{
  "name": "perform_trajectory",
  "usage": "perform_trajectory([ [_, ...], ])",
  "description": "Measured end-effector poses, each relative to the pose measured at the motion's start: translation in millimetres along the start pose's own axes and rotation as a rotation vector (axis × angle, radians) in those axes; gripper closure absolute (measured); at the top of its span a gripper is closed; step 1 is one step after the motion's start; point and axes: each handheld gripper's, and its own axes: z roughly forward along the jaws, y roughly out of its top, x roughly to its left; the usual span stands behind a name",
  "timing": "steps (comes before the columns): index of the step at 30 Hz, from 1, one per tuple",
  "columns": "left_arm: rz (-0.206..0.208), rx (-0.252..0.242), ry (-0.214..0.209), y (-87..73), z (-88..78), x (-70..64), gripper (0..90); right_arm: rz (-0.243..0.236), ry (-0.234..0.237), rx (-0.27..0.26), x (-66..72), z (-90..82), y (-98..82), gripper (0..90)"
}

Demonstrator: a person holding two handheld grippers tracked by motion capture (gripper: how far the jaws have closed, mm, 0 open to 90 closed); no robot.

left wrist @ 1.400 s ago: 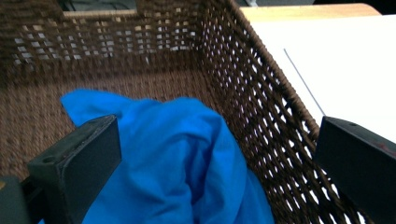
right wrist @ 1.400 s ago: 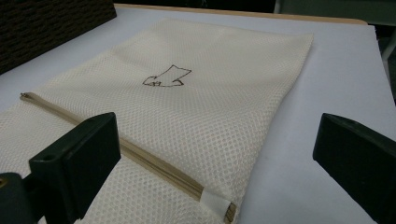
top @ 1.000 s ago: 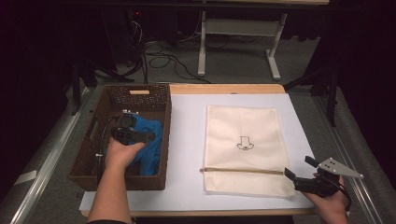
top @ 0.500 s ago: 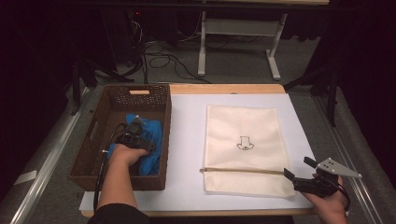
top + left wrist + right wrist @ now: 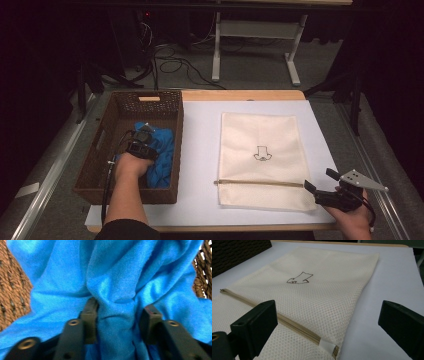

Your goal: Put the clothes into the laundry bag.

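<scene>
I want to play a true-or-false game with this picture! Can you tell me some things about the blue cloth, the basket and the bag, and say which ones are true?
1. The blue cloth lies in the brown woven basket. True.
2. The left gripper has a fold of the blue cloth bunched between its fingers, which have just been closing. True.
3. The right gripper is squeezing the mesh bag. False: its fingers stand wide open at the bag's near corner.
4. The mesh bag is inside the basket. False: it lies flat on the white sheet beside it.
5. The bag's zipper looks closed. True.
</scene>
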Motion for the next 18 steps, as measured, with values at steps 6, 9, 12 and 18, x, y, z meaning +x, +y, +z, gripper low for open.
perform_trajectory([
  [6, 0.015, -0.008, 0.003, 0.1, -2.1, -2.4, 76.7, -0.001, -0.003, -0.006, -1.3, -1.3, 0.3, 3.0],
  [9, 0.025, -0.028, 0.009, 0.5, -5.2, -3.2, 77.9, -0.003, -0.002, -0.01, -1.8, -2.0, 0.2, 3.0],
  [12, 0.025, -0.058, 0.001, 0.9, -10.7, -4.4, 78.5, -0.003, -0.001, -0.005, -1.6, -1.2, 0.0, 3.0],
  [18, 0.034, -0.127, 0.005, 0.3, -18.9, -5.6, 78.6, -0.008, 0.003, -0.012, -1.0, -1.6, -0.1, 5.6],
])
